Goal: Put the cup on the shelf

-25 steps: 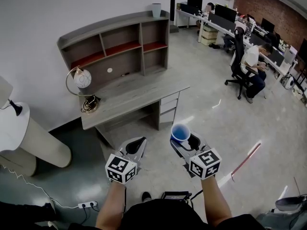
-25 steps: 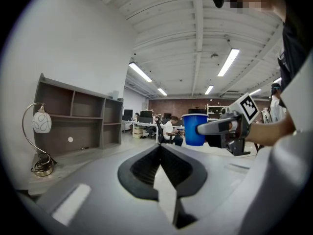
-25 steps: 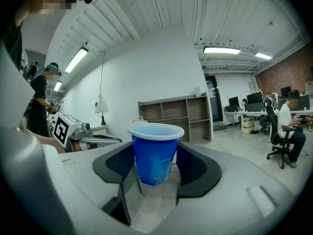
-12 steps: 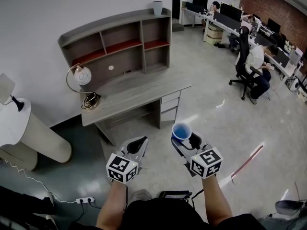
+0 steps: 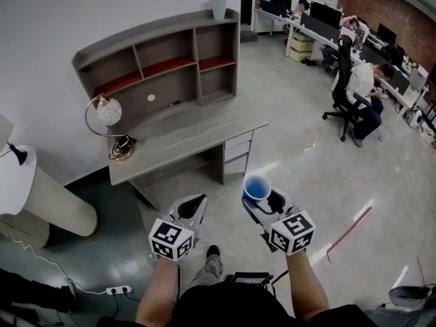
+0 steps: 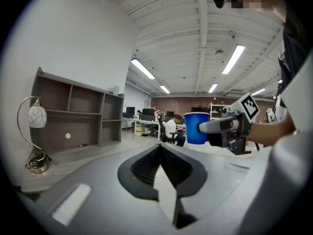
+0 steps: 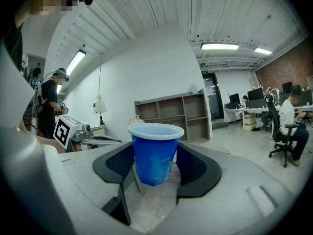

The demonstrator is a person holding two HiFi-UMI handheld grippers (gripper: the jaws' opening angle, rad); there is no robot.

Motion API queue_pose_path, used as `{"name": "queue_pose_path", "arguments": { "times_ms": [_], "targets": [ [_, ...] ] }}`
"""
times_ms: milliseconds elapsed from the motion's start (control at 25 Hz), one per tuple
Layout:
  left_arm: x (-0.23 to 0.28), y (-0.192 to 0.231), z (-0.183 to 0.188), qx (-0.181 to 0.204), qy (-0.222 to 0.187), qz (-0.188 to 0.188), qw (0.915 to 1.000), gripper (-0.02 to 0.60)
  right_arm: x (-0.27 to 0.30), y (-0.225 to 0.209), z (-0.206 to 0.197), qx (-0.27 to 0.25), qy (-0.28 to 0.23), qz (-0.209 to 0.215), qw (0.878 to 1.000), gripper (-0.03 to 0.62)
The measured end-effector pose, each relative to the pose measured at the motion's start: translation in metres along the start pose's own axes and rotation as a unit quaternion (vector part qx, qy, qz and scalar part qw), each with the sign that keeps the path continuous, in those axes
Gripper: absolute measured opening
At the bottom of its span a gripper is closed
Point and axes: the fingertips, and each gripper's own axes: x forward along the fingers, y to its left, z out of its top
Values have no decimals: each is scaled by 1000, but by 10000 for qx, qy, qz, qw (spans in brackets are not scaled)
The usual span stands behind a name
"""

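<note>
A blue cup with a pale rim stands upright between the jaws of my right gripper, which is shut on it. In the right gripper view the cup fills the gap between the black pads. My left gripper hangs beside it, shut and empty, its tips meeting in the left gripper view. Both hover over the floor in front of a grey desk. The grey shelf unit with red-lined compartments stands on the desk's back, well beyond the grippers.
A globe lamp sits on the desk's left end, and a pale cup stands on top of the shelf unit. A large white cylinder lies at the left. A seated person and office desks are at the right.
The desk and shelf have slid slightly left in the head view and a foot has stepped forward below. Both grippers keep their pose, the cup still held.
</note>
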Motion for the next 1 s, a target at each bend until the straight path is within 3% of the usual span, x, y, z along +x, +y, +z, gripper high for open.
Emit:
{"name": "queue_pose_path", "arguments": {
  "times_ms": [600,1000],
  "targets": [
    [103,95,28,26,-14,-524,9986,0,102,-67,34,-47,-31,-373,9993,279],
    [142,150,38,76,-25,-748,9972,0,157,-92,45,-13,-36,-626,9980,279]
  ]
}}
